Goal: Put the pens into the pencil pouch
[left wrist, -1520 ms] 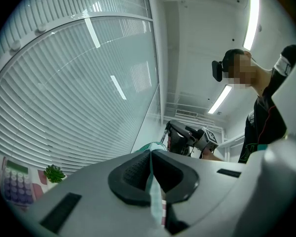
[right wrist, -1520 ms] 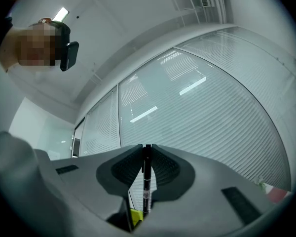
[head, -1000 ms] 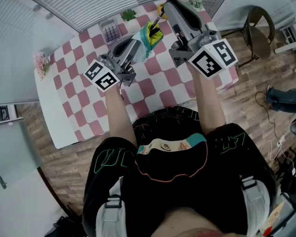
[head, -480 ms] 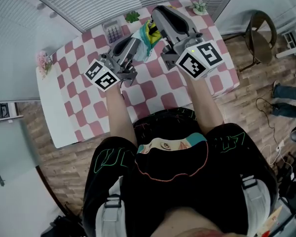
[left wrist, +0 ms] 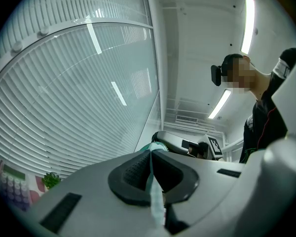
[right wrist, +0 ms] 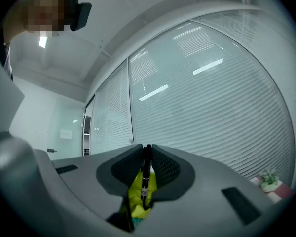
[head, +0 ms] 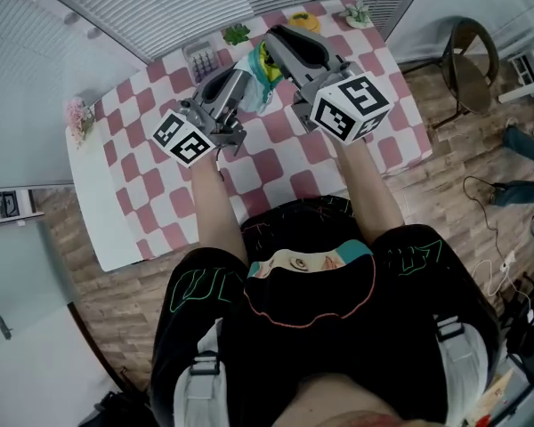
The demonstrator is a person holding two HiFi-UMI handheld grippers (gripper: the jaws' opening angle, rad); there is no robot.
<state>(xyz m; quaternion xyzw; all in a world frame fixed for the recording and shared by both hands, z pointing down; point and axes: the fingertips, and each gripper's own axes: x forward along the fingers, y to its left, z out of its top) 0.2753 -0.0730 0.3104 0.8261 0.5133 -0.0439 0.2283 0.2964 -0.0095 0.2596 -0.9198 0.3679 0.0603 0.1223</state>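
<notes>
Our left gripper (left wrist: 150, 154) is shut tight on a thin teal edge of the pouch (head: 265, 65). The pouch sits between the two grippers near the far side of the table (head: 276, 163). Our right gripper (right wrist: 147, 149) is closed to a narrow gap on a black pen (right wrist: 146, 174). The pen stands upright between the pads, its lower end down against the pouch's yellow-green fabric. We cannot tell whether the tip is inside the mouth yet.

The step in hand, as we judge it, is feeding this pen in. We should pull the held edge taut and away from the pen, so the soft mouth stays open and does not fold shut. We line the pen up with the opening and lower it until most of the barrel is buried. Only then do we part the right jaws, and only slightly. If we let go early, the pen may catch the lip and tip out onto the table.
</notes>
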